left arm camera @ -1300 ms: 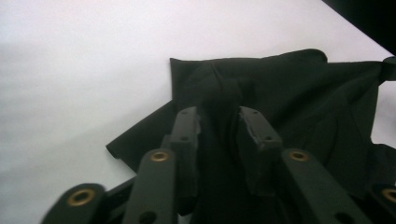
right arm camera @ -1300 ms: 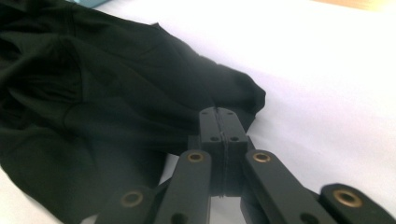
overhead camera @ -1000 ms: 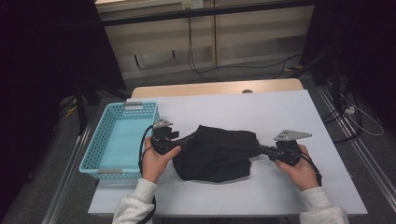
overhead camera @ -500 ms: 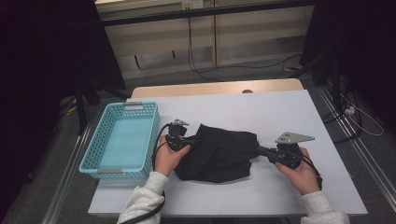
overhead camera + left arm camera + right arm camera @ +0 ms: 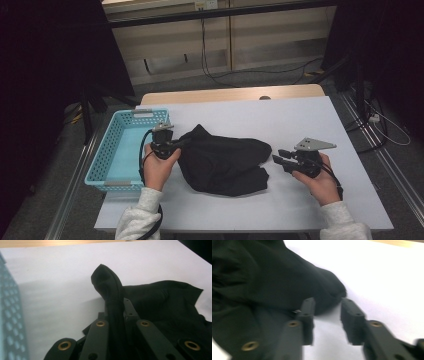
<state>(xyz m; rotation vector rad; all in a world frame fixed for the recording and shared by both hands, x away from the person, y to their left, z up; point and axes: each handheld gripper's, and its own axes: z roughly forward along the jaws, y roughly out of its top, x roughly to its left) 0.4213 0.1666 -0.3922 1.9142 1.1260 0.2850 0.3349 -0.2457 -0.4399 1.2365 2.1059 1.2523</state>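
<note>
Basket (image 5: pixel 107 159) sits at table's (image 5: pixel 310 115) left edge, nothing in it; left gripper (image 5: pixel 176 144) is clamped on a fold of the cloth (image 5: pixel 225 162), lifted just right of basket; rest of cloth lies mid-table; right gripper (image 5: pixel 278 156) is parted, holding nothing, beside cloth's right edge; likely early: cloth gripped, not yet binned.

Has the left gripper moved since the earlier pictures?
Yes. The left gripper, clamping the black cloth, has drawn away from the blue basket toward the table's middle.
</note>
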